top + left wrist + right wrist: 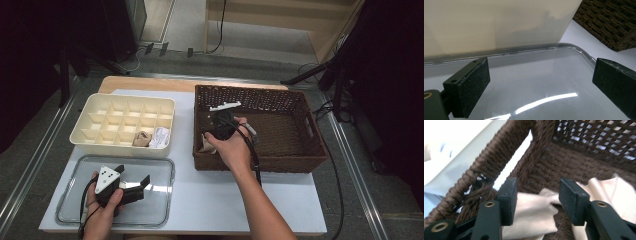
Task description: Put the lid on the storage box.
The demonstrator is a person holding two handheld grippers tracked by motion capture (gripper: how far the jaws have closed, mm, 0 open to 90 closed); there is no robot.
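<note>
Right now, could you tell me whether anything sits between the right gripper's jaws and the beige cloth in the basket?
Nothing visible does: the right gripper stands open directly over the beige cloth in the corner of the basket.

Cloth point(534, 215) in basket point(295, 150); divided box point(100, 137) left, tray point(165, 200) before it.

Hiding most of the beige cloth point(205, 145) behind the right hand point(231, 146); blurring the basket point(499, 152) rim in the right gripper view.
</note>
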